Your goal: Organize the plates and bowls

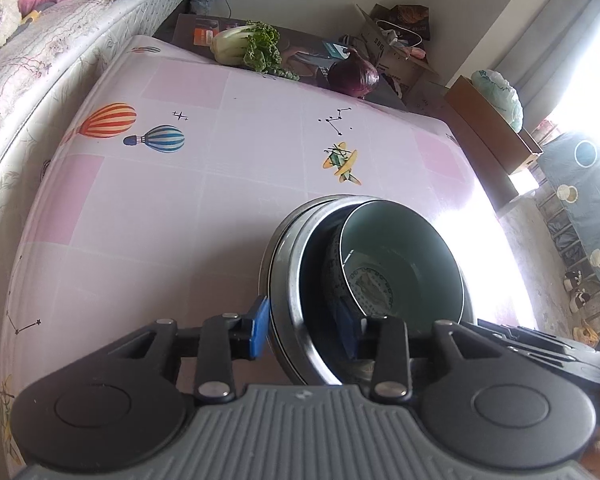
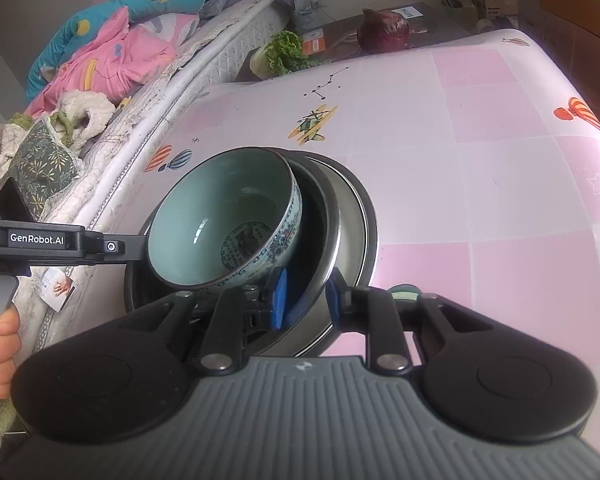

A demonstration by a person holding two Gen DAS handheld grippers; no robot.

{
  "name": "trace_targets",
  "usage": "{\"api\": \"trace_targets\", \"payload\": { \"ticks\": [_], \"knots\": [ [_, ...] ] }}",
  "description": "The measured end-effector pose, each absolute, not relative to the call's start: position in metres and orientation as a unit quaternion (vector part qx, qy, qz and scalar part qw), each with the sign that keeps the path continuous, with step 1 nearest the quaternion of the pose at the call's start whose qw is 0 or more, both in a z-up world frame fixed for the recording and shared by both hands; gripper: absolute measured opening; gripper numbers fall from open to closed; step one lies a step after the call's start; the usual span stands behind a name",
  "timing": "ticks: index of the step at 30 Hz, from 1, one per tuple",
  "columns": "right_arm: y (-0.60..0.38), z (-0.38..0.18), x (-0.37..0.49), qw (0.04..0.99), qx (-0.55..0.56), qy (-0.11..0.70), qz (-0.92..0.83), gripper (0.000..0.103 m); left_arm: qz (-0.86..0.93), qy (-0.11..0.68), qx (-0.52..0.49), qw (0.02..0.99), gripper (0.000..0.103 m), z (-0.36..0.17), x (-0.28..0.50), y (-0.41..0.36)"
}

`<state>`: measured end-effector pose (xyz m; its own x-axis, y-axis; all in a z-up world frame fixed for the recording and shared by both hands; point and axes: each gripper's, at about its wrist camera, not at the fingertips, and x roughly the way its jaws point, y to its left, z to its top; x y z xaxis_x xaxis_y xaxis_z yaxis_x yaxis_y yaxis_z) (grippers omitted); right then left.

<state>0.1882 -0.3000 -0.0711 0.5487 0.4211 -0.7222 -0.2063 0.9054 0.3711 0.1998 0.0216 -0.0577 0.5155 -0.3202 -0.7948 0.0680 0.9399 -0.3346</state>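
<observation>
A pale green patterned ceramic bowl (image 2: 224, 220) leans inside stacked round steel dishes (image 2: 340, 216) on the pink tabletop (image 2: 480, 160). Left tongs (image 1: 306, 330) and right tongs (image 2: 306, 298) straddle the steel rim, released.

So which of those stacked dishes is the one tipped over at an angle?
The pale green ceramic bowl with the blue pattern, innermost in the stack. It leans tilted, while the steel bowls beneath it sit nested flat on the pink table.

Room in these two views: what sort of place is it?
Probably a bedroom used as a makeshift dish-sorting spot: a mattress with bedding beside a table, and cardboard boxes against the wall.
</observation>
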Motion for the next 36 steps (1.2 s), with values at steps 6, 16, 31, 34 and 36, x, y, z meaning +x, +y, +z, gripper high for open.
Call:
{"api": "trace_targets", "payload": {
  "ticks": [6, 16, 31, 34, 36],
  "knots": [
    [-0.313, -0.060, 0.165, 0.884, 0.136, 0.414, 0.170, 0.049, -0.125, 0.464, -0.091, 0.872, 0.069, -0.045, 0.171, 0.012],
    [-0.334, -0.017, 0.073, 0.930, 0.116, 0.311, 0.156, 0.102, -0.087, 0.383, 0.034, 0.919, 0.103, -0.026, 0.098, -0.029],
    [-0.331, -0.010, 0.026, 0.944, 0.042, 0.314, 0.091, 0.102, -0.043, 0.397, 0.048, 0.916, 0.103, -0.026, 0.075, -0.035],
    [-0.322, -0.006, 0.030, 0.948, 0.018, 0.309, 0.080, 0.102, -0.049, 0.403, 0.040, 0.913, 0.103, -0.026, 0.076, -0.033],
    [-0.318, -0.003, 0.033, 0.949, 0.002, 0.306, 0.072, 0.102, -0.049, 0.403, 0.035, 0.913, 0.103, -0.025, 0.076, -0.032]
  ]
}}
